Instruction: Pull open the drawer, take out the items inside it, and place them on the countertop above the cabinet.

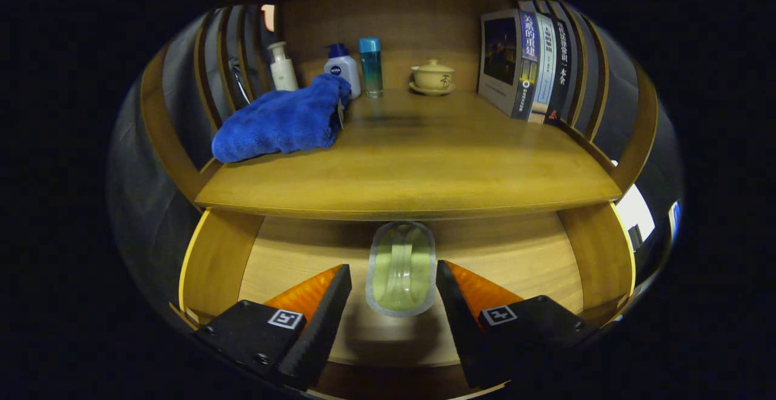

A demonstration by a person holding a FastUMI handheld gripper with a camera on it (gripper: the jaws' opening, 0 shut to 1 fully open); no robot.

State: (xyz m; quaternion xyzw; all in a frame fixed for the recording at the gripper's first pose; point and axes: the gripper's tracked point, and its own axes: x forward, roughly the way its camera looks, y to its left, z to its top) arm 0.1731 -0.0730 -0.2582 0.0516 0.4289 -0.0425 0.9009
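The wooden drawer [291, 260] stands pulled open below the countertop [424, 170]. A clear, greenish-tinted oblong container [401, 279] lies on the drawer floor, its far end reaching under the countertop's front edge. My gripper [394, 266] is open and hangs over the drawer. One finger stands on each side of the container. The right finger is very near its side and the left one leaves a small gap. I cannot tell whether either finger touches it.
On the countertop, a blue towel [279, 122] is heaped at the left. Behind it stand a white pump bottle [282, 66], a white bottle with a blue cap [342, 70] and a teal bottle [370, 66]. A lidded teacup [432, 76] and upright books [527, 63] are at the right.
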